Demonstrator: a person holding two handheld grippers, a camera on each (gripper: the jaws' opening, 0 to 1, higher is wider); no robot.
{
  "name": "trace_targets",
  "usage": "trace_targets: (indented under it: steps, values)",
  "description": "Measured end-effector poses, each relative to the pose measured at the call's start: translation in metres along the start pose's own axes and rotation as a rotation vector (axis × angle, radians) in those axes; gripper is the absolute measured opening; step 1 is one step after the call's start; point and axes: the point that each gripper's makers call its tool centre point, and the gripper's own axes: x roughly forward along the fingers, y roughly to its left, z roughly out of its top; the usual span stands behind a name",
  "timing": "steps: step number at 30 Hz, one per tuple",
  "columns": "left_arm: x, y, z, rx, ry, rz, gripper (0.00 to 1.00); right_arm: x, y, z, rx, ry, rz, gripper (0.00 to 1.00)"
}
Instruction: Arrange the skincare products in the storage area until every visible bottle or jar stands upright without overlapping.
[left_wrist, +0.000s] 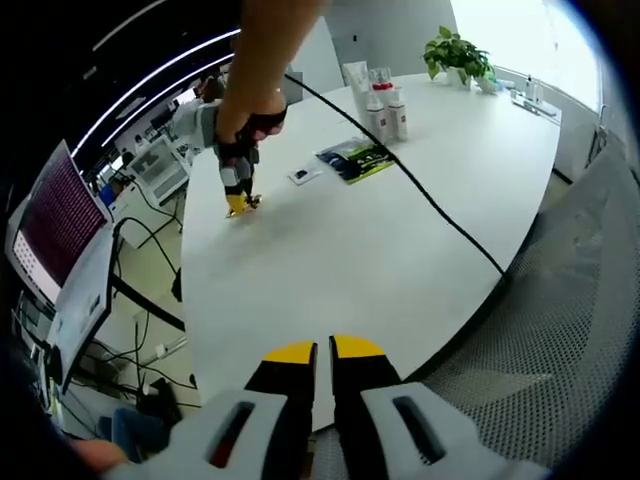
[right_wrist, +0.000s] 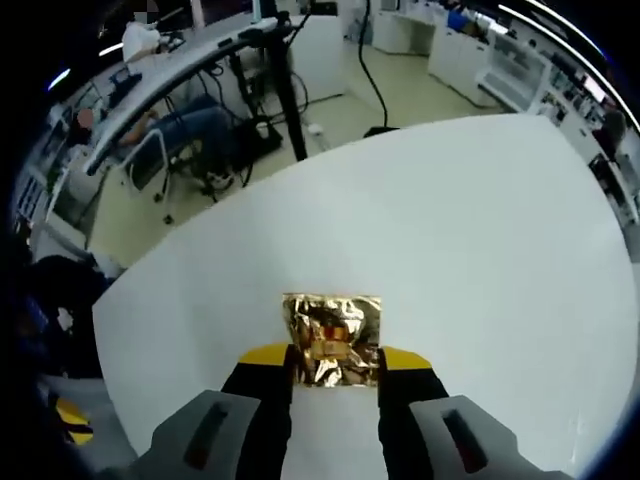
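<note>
Setting: open-plan office / lab workspace. Indicators: a large white rounded table (left_wrist: 330, 250) is seen with a grey mesh chair (left_wrist: 560, 330) at its near edge. A potted plant (left_wrist: 457, 52) is placed at the far edge of the tabletop. Beyond the table's left edge, a monitor (left_wrist: 55, 225) with a lit screen is mounted above cable runs on the floor. In the right gripper view, rows of desks (right_wrist: 170, 65) w/ equipment and an office chair (right_wrist: 150, 165) are visible past the tabletop's far edge. Linear ceiling lights (left_wrist: 160, 75) are fitted overhead.
</note>
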Motion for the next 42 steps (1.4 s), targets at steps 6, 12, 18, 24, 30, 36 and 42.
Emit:
trace_targets:
  steps: [6, 12, 18, 24, 30, 36, 42]
  values:
    - [0.001, -0.002, 0.0, 0.008, 0.006, -0.005, 0.0, -0.03, 0.022, -0.034, 0.024, -0.033, 0.031, 0.33]
    - [-0.001, -0.002, 0.001, 0.014, 0.003, 0.001, 0.0, -0.061, 0.059, -0.082, 0.076, -0.078, 0.078, 0.33]
    - [-0.004, -0.003, 0.006, 0.006, -0.024, 0.0, 0.0, -0.09, 0.086, -0.12, 0.085, -0.113, 0.096, 0.33]
    - [-0.008, -0.009, 0.017, -0.045, -0.083, -0.042, 0.01, -0.115, 0.104, -0.14, 0.061, -0.186, 0.08, 0.34]
    - [-0.01, -0.015, 0.024, -0.075, -0.124, -0.086, 0.01, -0.133, 0.119, -0.152, 0.112, -0.288, 0.088, 0.35]
    - [-0.017, -0.026, 0.038, -0.154, -0.174, -0.199, 0.11, -0.145, 0.132, -0.169, 0.147, -0.34, 0.085, 0.35]
    - [-0.036, -0.024, 0.064, -0.388, -0.265, -0.327, 0.16, -0.16, 0.14, -0.181, 0.119, -0.385, 0.035, 0.35]
